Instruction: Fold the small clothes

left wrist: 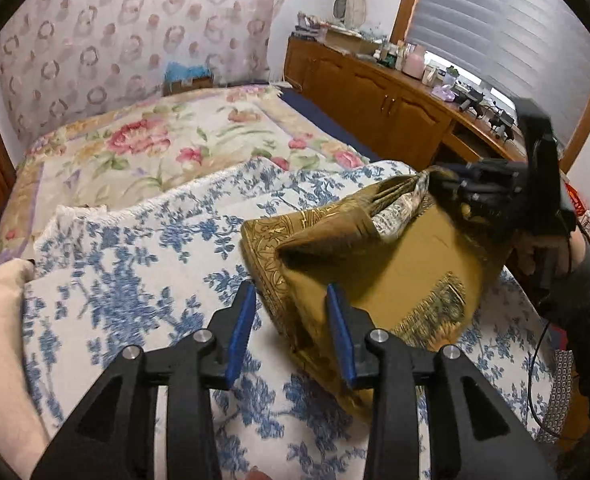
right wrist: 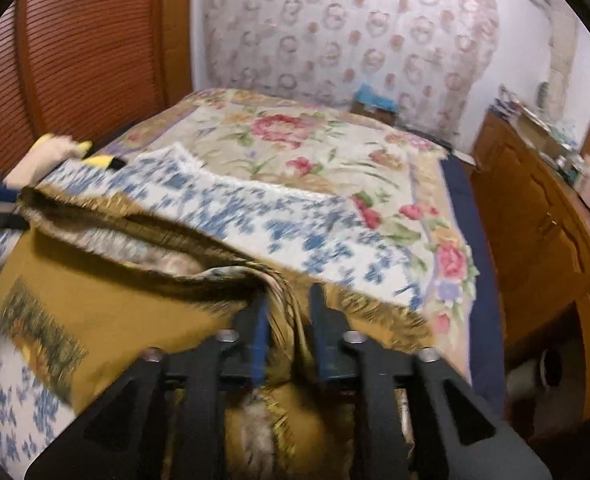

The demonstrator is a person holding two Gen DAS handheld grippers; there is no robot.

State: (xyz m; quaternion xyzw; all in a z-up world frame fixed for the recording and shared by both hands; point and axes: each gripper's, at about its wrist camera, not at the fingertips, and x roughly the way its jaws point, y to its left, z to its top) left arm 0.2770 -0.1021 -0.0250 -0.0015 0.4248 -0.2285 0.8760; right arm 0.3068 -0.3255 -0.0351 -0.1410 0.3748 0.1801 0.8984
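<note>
Left gripper spread apart, pinching nothing, just by the gold cloth's edge. Right gripper spread too, cloth bunched loose between. Cloth lying on blue-flowered blanket.

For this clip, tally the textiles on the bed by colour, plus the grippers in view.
Mustard-gold patterned cloth with fringe: 1
White cloth with blue flower print: 1
Cream bedspread with pink flowers: 1
Black two-finger grippers with blue pads, left gripper and right gripper: 2
Total: 5
</note>
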